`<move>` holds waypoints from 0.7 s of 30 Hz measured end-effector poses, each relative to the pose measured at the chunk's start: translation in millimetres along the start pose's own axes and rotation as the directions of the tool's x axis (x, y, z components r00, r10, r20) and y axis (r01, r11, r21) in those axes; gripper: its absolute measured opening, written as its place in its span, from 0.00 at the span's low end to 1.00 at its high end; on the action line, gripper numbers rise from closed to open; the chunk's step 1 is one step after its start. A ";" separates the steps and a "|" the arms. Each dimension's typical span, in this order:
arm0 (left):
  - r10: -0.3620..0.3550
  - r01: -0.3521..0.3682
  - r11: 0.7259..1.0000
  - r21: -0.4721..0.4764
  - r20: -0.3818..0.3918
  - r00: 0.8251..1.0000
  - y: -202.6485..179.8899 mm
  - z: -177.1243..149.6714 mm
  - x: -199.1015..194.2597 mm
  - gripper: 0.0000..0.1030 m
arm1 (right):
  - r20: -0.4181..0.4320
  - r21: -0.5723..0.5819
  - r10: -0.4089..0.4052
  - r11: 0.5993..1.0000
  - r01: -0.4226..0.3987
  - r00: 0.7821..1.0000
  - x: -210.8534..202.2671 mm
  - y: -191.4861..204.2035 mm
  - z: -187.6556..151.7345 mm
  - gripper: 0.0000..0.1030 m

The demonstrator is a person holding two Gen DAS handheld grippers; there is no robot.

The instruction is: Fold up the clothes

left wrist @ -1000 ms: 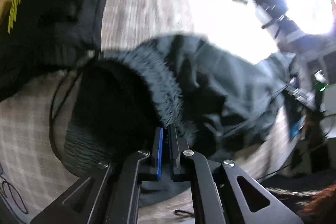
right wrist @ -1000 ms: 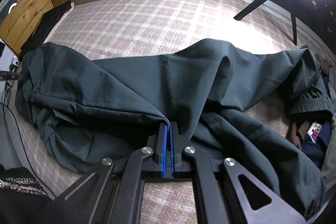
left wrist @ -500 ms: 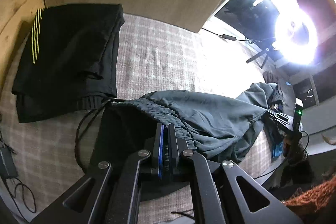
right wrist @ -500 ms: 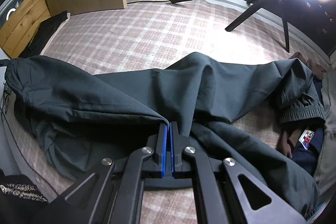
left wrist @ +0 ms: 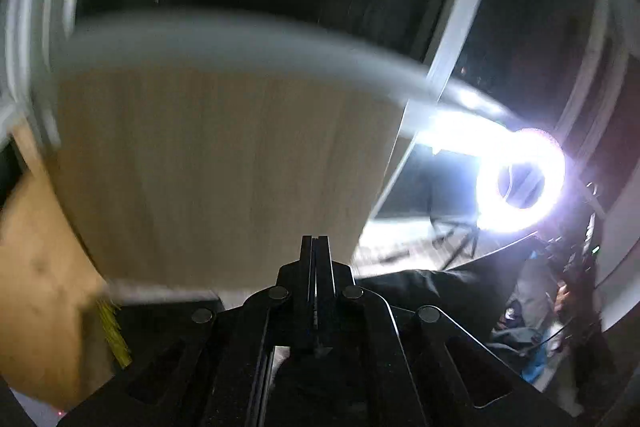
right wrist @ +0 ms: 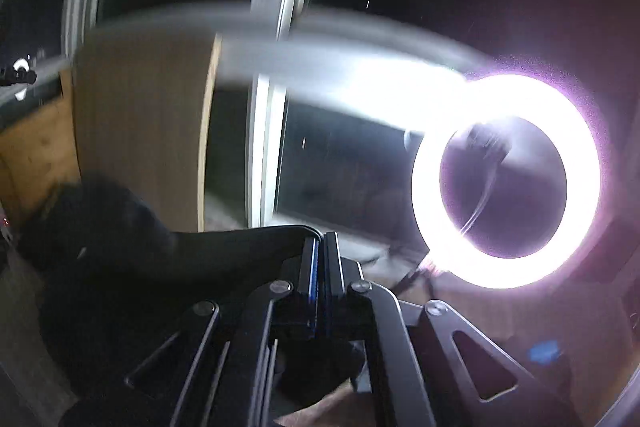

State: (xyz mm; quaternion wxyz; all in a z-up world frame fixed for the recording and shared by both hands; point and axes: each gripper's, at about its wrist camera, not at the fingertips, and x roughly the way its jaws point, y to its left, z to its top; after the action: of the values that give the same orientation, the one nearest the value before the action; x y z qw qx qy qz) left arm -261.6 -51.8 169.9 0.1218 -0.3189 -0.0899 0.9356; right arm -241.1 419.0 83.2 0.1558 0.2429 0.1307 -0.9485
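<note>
Left gripper: fingers pressed together, tilted up toward a pale wooden panel. Dark cloth shows just right of and below its fingers, but whether cloth sits between them, cannot tell.

Right gripper: closed, pinching an edge of the dark garment, which runs leftward from its fingertips and sags below.

Judgement: the garment hangs strung between both grippers, long axis roughly left-right, bulk drooping toward the floor; neither gripper is clearly nearer.

Ring light glares on the right. Both views blurred; the floor is barely seen.
</note>
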 end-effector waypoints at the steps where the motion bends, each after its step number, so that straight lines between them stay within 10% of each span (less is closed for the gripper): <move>1: 0.000 0.000 1.000 0.013 0.018 1.000 -0.9 -1.4 -16.8 0.00 | -0.004 0.005 0.016 1.000 -0.016 1.000 -10.8 0.4 0.0 0.02; 5: -0.013 0.014 1.000 0.006 -0.151 0.988 6.7 -67.2 -1.0 0.00 | -0.131 -0.036 0.014 0.999 -0.019 0.991 -22.6 23.4 -43.0 0.02; 11: -0.125 0.110 0.992 -0.060 -0.453 0.883 -5.8 -169.9 111.8 0.00 | -0.358 0.020 0.004 1.000 0.004 0.934 -2.1 40.7 -158.1 0.02; 21: -0.007 0.195 0.954 0.225 -0.639 0.769 -104.9 -176.3 302.5 0.36 | -0.520 0.129 -0.024 0.986 0.106 0.854 9.5 -11.8 -257.4 0.02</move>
State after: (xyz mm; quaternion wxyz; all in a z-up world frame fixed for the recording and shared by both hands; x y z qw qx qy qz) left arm -366.6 150.6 -115.8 0.2391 -0.5882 0.0717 0.7692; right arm -145.2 510.9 -137.8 0.0639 0.4950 0.1028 -0.8604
